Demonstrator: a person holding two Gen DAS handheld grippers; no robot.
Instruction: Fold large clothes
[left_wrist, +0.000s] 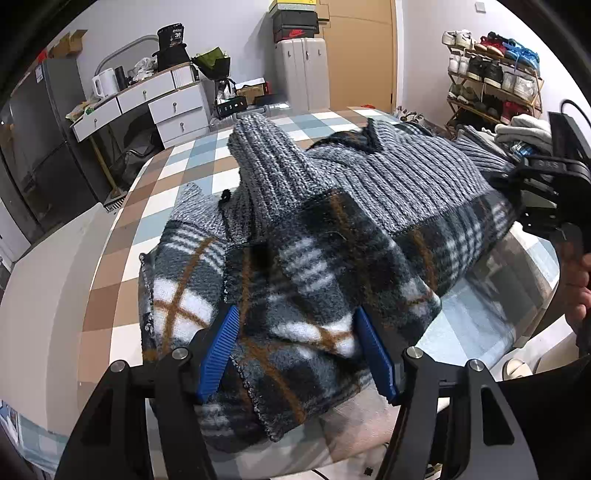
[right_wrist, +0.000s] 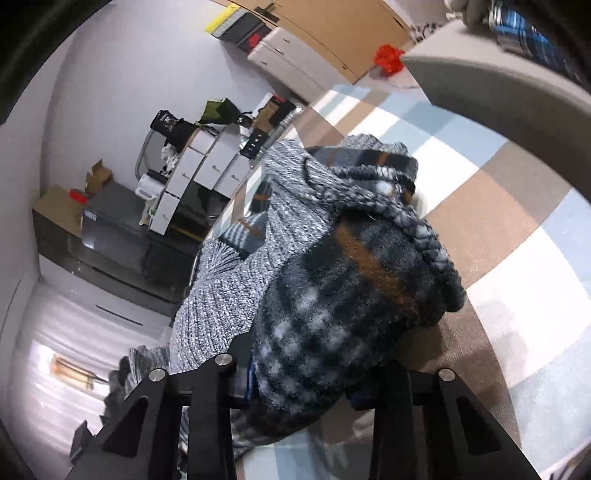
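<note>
The sweater (left_wrist: 332, 206), a grey ribbed knit with a dark plaid fleece lining, is lying bunched up on the checked bedspread (left_wrist: 192, 166), partly turned so the lining is showing along its near edge. The left gripper (left_wrist: 299, 350) is standing about half open, its blue pads (left_wrist: 219, 350) spread to either side of a thick roll of the plaid lining; the fabric is lying between them and brushing the pads, but they are not pinching it. The right gripper (right_wrist: 299, 391) is sitting much narrower, with a fat fold of the sweater (right_wrist: 332, 280) bulging out from between its fingers, so it is clamping the cloth. From the left side, that right gripper (left_wrist: 532, 188) is showing at the sweater's far corner, a hand (left_wrist: 580, 288) wrapped around its handle.
</note>
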